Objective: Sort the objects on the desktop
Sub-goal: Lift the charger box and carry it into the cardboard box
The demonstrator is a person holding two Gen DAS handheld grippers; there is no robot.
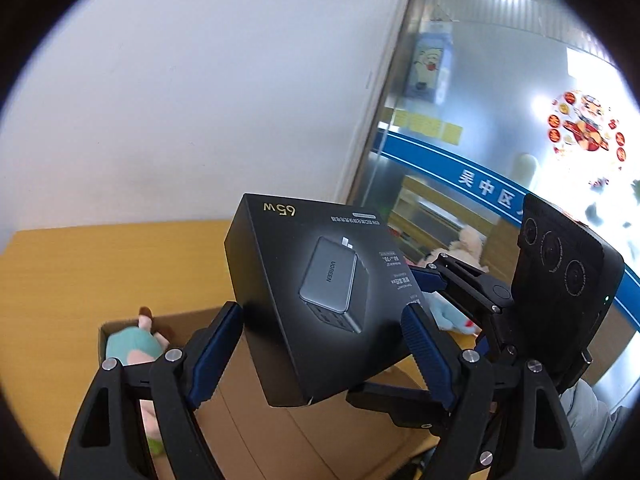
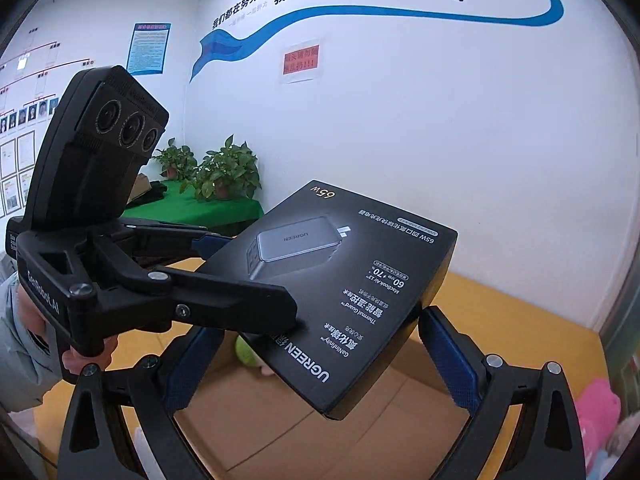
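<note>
A black UGREEN 65W charger box (image 1: pixel 320 296) is held in the air above an open cardboard box (image 1: pixel 256 412) on a yellow table. My left gripper (image 1: pixel 322 328) is shut on the charger box, one blue pad on each side. The right gripper shows beyond it in the left wrist view (image 1: pixel 460 292). In the right wrist view the charger box (image 2: pixel 340 292) hangs between my wide-open right fingers (image 2: pixel 448 356) without touching them, and the left gripper (image 2: pixel 256 280) clamps its left edge. My right gripper (image 2: pixel 320 356) is open and holds nothing.
Soft toys lie in the cardboard box: a teal and pink one (image 1: pixel 134 350) and a green one (image 2: pixel 246 352). A pink plush (image 2: pixel 596 408) lies at the right. Potted plants (image 2: pixel 224 172) stand on a green table. A white wall is behind.
</note>
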